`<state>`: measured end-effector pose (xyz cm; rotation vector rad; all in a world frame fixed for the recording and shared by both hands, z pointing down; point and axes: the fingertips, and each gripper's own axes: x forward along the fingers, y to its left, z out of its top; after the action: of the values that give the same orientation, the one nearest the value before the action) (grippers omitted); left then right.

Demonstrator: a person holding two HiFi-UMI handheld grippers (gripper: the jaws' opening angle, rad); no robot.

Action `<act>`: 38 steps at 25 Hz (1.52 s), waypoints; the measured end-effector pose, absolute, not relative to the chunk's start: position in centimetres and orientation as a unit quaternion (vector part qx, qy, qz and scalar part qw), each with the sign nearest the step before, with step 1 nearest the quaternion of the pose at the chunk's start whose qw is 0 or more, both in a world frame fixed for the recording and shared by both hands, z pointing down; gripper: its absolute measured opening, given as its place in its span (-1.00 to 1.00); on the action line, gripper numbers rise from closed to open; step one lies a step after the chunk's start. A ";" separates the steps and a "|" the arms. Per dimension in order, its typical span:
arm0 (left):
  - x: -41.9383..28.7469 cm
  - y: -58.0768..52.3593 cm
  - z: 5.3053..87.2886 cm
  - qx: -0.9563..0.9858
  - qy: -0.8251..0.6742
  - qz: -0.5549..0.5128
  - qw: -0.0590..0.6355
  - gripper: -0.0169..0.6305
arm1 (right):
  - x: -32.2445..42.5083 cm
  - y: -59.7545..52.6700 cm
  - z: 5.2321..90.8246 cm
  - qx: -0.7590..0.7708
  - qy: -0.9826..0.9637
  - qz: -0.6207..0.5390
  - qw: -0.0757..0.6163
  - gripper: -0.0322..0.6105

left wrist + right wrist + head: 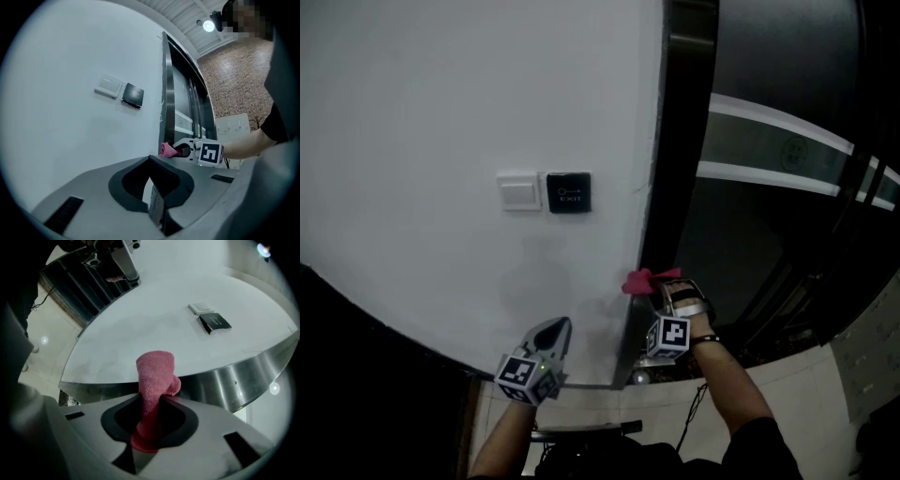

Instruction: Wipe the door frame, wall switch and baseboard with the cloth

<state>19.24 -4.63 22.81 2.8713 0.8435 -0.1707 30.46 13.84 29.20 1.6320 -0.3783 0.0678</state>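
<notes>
The right gripper [150, 414] pinches the pink cloth [155, 375], whose free end juts beyond its jaw tips at the steel door frame [234, 377], while the left gripper [153, 200], pressed together on nothing, hangs beside it.

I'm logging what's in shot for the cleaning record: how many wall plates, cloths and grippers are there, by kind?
Wall plates: 2, white switch and black exit button
Cloths: 1, pink cloth
Grippers: 2, left gripper and right gripper
Total: 5
</notes>
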 end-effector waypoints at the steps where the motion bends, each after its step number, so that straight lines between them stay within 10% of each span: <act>1: 19.3 -4.6 22.9 0.956 0.278 -0.056 0.072 -0.95 | 30.4 13.7 29.7 0.728 -0.173 0.036 0.663 -0.62; 38: 20.9 -5.0 25.6 0.962 0.263 -0.019 0.071 -0.95 | 28.9 11.1 44.1 0.733 -0.289 0.146 0.599 -0.62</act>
<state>20.92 -5.04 25.62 2.8930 0.7895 -0.0575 28.90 11.06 44.13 1.6993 -0.6713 0.3377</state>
